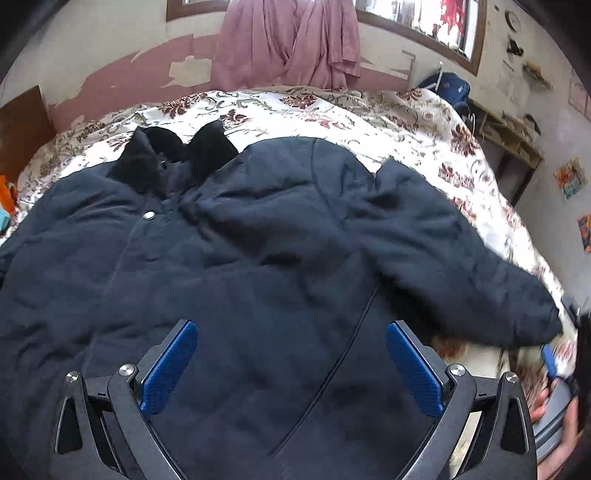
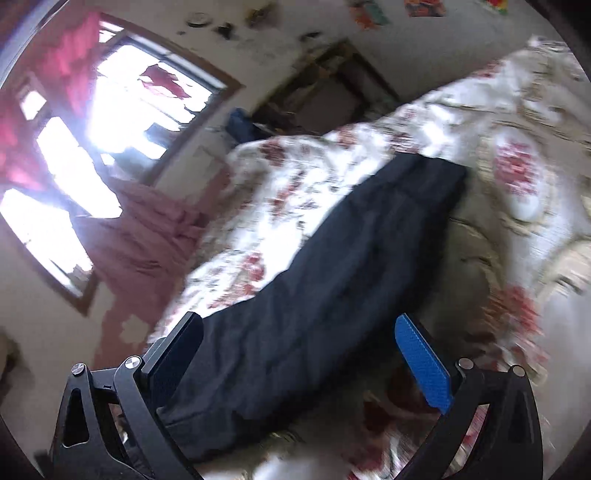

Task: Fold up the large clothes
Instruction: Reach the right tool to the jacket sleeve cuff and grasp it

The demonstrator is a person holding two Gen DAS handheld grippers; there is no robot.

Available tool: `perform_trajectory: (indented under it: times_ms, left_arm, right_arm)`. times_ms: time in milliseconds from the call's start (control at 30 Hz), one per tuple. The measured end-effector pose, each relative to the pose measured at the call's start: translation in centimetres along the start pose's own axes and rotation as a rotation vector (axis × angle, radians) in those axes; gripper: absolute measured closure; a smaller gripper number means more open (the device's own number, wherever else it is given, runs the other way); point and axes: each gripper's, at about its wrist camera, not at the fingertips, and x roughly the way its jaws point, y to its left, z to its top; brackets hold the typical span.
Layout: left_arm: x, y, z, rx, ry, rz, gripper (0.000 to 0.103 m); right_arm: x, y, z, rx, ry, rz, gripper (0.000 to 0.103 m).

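A large dark navy jacket (image 1: 229, 258) lies spread front-up on a floral bedspread (image 1: 332, 110), its black furry collar (image 1: 177, 151) at the far side. Its right sleeve (image 1: 461, 258) stretches out toward the bed's right edge. My left gripper (image 1: 291, 362) is open, with its blue pads over the jacket's lower body. My right gripper (image 2: 299, 365) is open above the sleeve (image 2: 332, 280), which runs between its fingers; the view is blurred. The right gripper also shows at the right edge of the left wrist view (image 1: 554, 362), near the sleeve cuff.
A pink cloth (image 1: 288, 40) hangs under a window (image 1: 424, 22) behind the bed. A wooden shelf (image 1: 509, 144) and a blue bag (image 1: 447, 86) stand to the bed's right. An orange object (image 1: 6, 197) lies at the left edge.
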Motion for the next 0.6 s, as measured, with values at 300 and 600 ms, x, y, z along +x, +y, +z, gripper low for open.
perform_trajectory:
  times_ms: [300, 600]
  left_arm:
    - [5.2, -1.7, 2.5, -0.041, 0.05, 0.008, 0.0]
    - [7.9, -0.6, 0.2, -0.095, 0.054, -0.048, 0.0]
  right_arm:
    - [2.4, -4.1, 0.0, 0.204, 0.099, 0.008, 0.001]
    - [5.0, -6.3, 1.7, 0.255, 0.138, 0.081, 0.008]
